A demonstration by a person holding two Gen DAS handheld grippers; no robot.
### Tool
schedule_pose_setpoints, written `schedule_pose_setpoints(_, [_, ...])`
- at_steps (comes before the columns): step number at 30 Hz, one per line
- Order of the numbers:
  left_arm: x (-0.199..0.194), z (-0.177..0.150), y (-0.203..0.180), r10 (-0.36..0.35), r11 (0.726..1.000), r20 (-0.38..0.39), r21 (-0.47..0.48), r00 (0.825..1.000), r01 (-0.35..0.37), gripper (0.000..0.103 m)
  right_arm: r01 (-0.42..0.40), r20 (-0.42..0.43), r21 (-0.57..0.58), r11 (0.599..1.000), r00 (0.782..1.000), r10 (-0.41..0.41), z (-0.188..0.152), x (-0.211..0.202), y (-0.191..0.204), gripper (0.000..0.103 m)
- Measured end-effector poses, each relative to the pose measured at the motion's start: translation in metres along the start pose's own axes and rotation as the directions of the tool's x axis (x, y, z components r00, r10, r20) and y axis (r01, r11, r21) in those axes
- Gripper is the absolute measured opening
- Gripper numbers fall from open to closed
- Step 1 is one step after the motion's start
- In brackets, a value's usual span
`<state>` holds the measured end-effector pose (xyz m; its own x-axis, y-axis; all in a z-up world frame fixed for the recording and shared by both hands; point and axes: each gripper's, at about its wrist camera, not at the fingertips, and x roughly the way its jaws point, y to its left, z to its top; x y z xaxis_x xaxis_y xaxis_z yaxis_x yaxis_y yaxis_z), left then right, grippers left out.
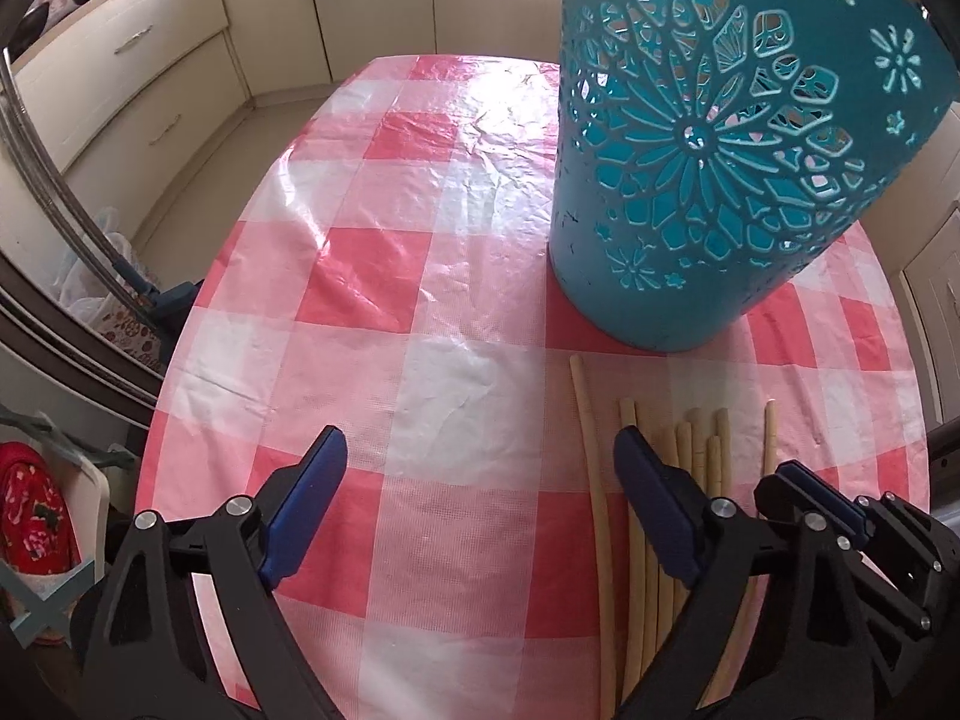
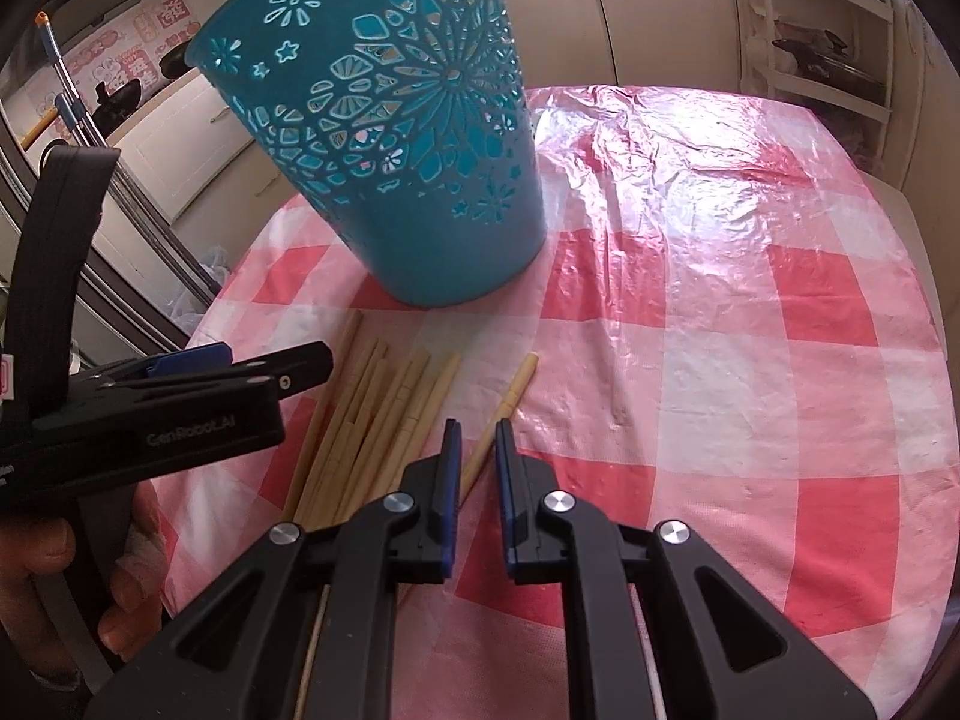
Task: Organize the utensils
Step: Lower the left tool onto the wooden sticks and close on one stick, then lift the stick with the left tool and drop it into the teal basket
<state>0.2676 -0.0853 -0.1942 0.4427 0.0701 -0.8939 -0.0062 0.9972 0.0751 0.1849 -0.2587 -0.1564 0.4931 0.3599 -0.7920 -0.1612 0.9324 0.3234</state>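
A teal cut-out holder [image 1: 708, 180] stands upright on the pink checked tablecloth [image 1: 420, 240]; it also shows in the right wrist view [image 2: 420, 168]. Several pale chopsticks [image 1: 678, 480] lie side by side in front of it, also in the right wrist view [image 2: 372, 414]. My left gripper [image 1: 480, 450] is open and empty, left of the chopsticks. My right gripper [image 2: 477, 438] has its jaws narrowly apart around one separate chopstick [image 2: 510, 396] that lies on the cloth. The right gripper also shows in the left wrist view [image 1: 798, 480].
Cream cabinets [image 1: 150, 60] and a shelf [image 2: 828, 30] surround the table. The table edge [image 1: 174, 372] drops off at the left, with bags and a broom pole [image 1: 60, 192] beyond. My left gripper's body [image 2: 180, 396] is beside the chopsticks.
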Motion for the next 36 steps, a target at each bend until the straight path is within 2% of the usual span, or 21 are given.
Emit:
schedule_pose_setpoints(2, [0.001, -0.001, 0.0, -0.024, 1.0, -0.008, -0.005, 1.0, 0.024, 0.075, -0.01, -0.002, 0.011, 1.0, 1.0, 0.01, 0.0, 0.0, 0.0, 0.012])
schedule_pose_setpoints(7, [0.002, -0.001, -0.013, -0.008, 0.998, 0.004, 0.054, 1.0, 0.008, 0.063, -0.011, -0.008, 0.019, 1.0, 1.0, 0.011, 0.001, -0.001, -0.002, 0.012])
schedule_pose_setpoints(9, [0.0, -0.001, -0.018, -0.027, 0.997, 0.014, 0.073, 1.0, 0.025, 0.054, -0.01, -0.009, 0.018, 1.0, 1.0, 0.01, 0.001, -0.001, -0.003, 0.012])
schedule_pose_setpoints(12, [-0.002, 0.001, -0.021, -0.057, 0.994, 0.019, 0.091, 0.998, 0.055, 0.025, -0.009, -0.01, 0.019, 1.0, 1.0, 0.009, 0.001, -0.001, -0.003, 0.012])
schedule_pose_setpoints(13, [-0.002, 0.002, -0.023, -0.068, 0.993, 0.013, 0.099, 0.998, 0.066, 0.012, -0.008, -0.01, 0.019, 1.0, 1.0, 0.009, 0.001, -0.001, -0.003, 0.012])
schedule_pose_setpoints(14, [-0.003, 0.003, -0.022, -0.079, 0.992, 0.005, 0.102, 0.997, 0.078, 0.007, -0.006, -0.009, 0.017, 1.0, 1.0, 0.007, 0.001, 0.0, -0.004, 0.012])
schedule_pose_setpoints(17, [-0.003, 0.003, -0.012, -0.101, 0.99, -0.02, 0.094, 0.995, 0.103, 0.005, -0.004, -0.007, 0.016, 1.0, 1.0, 0.004, 0.001, 0.0, -0.004, 0.012])
schedule_pose_setpoints(19, [-0.009, 0.002, 0.001, -0.14, 0.989, -0.034, 0.047, 0.99, 0.142, 0.005, -0.002, -0.007, 0.018, 1.0, 1.0, 0.002, 0.0, 0.0, -0.003, 0.012])
schedule_pose_setpoints(21, [-0.025, 0.004, 0.018, -0.167, 0.986, -0.007, 0.0, 0.986, 0.167, 0.005, -0.003, -0.006, 0.022, 1.0, 1.0, 0.003, 0.0, 0.0, -0.003, 0.013])
schedule_pose_setpoints(23, [-0.053, 0.008, 0.033, -0.2, 0.979, 0.051, -0.033, 0.978, 0.202, 0.005, -0.002, -0.005, 0.024, 1.0, 1.0, 0.002, -0.001, 0.0, -0.003, 0.013])
schedule_pose_setpoints(25, [-0.089, 0.017, 0.047, -0.238, 0.968, 0.143, -0.048, 0.961, 0.246, 0.005, 0.0, -0.004, 0.023, 1.0, 1.0, 0.0, -0.001, 0.0, -0.002, 0.014])
schedule_pose_setpoints(27, [-0.126, 0.033, 0.051, -0.266, 0.958, 0.254, -0.034, 0.93, 0.284, 0.005, 0.0, -0.002, 0.02, 1.0, 1.0, 0.0, -0.002, 0.0, -0.001, 0.016])
schedule_pose_setpoints(29, [-0.158, 0.047, 0.051, -0.292, 0.949, 0.353, -0.012, 0.889, 0.316, 0.005, 0.003, 0.002, 0.011, 1.0, 1.0, -0.003, -0.003, -0.001, 0.002, 0.019])
schedule_pose_setpoints(31, [-0.186, 0.064, 0.045, -0.319, 0.937, 0.446, 0.015, 0.836, 0.349, 0.005, 0.006, 0.005, 0.002, 1.0, 1.0, -0.006, -0.004, 0.0, 0.004, 0.019])
schedule_pose_setpoints(34, [-0.206, 0.093, 0.029, -0.33, 0.93, 0.542, 0.045, 0.773, 0.366, 0.005, -0.007, 0.008, 0.007, 1.0, 1.0, 0.007, -0.005, -0.001, 0.002, 0.019])
schedule_pose_setpoints(36, [-0.207, 0.112, 0.012, -0.316, 0.933, 0.588, 0.051, 0.745, 0.356, 0.005, -0.016, 0.009, 0.013, 1.0, 1.0, 0.015, -0.005, -0.001, 0.001, 0.019])
